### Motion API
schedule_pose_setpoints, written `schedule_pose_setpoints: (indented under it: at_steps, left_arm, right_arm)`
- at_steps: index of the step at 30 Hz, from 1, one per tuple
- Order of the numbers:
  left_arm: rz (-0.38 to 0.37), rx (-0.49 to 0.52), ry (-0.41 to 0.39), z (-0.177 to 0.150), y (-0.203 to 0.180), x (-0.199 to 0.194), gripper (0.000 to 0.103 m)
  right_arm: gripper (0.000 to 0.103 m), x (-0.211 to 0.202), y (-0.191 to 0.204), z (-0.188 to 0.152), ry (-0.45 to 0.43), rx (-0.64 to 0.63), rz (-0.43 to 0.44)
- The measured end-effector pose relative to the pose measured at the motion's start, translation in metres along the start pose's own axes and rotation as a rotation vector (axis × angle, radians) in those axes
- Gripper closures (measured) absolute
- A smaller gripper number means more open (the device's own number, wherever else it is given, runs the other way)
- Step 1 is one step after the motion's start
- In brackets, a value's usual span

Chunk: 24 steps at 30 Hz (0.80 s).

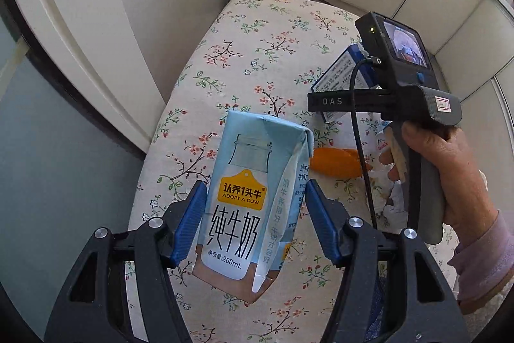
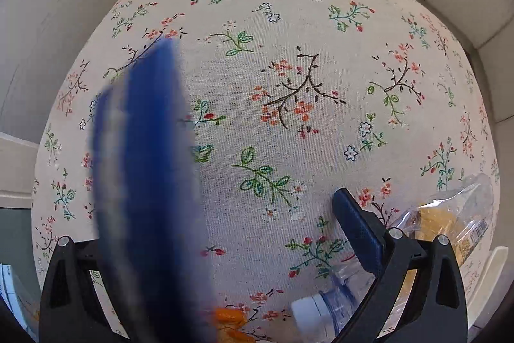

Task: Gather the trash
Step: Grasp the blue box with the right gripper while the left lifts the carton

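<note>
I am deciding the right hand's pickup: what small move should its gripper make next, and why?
Probably close the right gripper on the blue carton. The carton sits blurred against one side of the wide jaws, and the other pad stands clear of it, so nothing looks clamped. The left gripper already holds a milk carton.

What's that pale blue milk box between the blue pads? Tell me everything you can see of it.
The milk carton is a small paperboard box, pale blue with a brown base. It has a bottle drawing, a yellow "ADOPT A COW" label and Chinese lettering. Its top flaps are folded, with one side creased. It hangs tilted above the floral tablecloth, held by the left tool, whose blue pads stand on either side of it.
</note>
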<state>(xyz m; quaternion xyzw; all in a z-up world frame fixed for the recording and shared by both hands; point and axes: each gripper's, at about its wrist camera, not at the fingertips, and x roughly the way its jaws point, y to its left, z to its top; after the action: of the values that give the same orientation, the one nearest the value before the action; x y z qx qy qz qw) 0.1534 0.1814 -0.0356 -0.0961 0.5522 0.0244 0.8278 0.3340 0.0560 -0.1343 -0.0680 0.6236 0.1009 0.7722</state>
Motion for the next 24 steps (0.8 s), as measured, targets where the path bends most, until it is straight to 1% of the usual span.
schedule_pose_setpoints:
  at_steps: [2,3,4,5,6,7,8,14,17,24]
  left_arm:
    - [-0.005,-0.012,-0.007,0.0,0.001,-0.001,0.043]
    - [-0.002,-0.014,-0.009,0.001,0.002,-0.001,0.043]
    - [0.0,-0.017,-0.009,0.002,0.003,0.0,0.043]
    - [0.001,-0.021,-0.008,0.001,0.003,0.0,0.043]
    - [0.0,-0.024,-0.008,0.001,0.002,0.0,0.043]
    - [0.001,-0.026,-0.009,0.001,0.002,0.0,0.043]
    - [0.002,-0.026,-0.01,0.001,0.001,0.0,0.043]
    - [0.001,-0.025,-0.026,0.0,-0.007,-0.003,0.043]
    - [0.0,-0.018,-0.037,-0.001,-0.015,-0.005,0.043]
    - [-0.015,-0.002,-0.069,-0.003,-0.038,-0.012,0.043]
  right_arm:
    - [0.007,-0.001,-0.001,-0.002,0.01,0.012,0.03]
    - [0.01,-0.003,-0.003,-0.003,0.003,0.018,0.026]
    - [0.027,-0.006,-0.007,-0.005,-0.023,0.033,0.028]
    - [0.051,-0.011,-0.01,-0.007,-0.056,0.045,0.035]
    - [0.063,-0.016,-0.015,-0.009,-0.081,0.052,0.048]
    - [0.082,-0.019,-0.018,-0.01,-0.087,0.056,0.069]
    - [0.089,-0.022,-0.022,-0.011,-0.086,0.061,0.096]
    - [0.089,-0.057,-0.04,-0.032,-0.19,0.063,0.115]
    - [0.089,-0.073,-0.048,-0.039,-0.224,0.064,0.118]
    - [0.089,-0.111,-0.071,-0.069,-0.298,0.091,0.103]
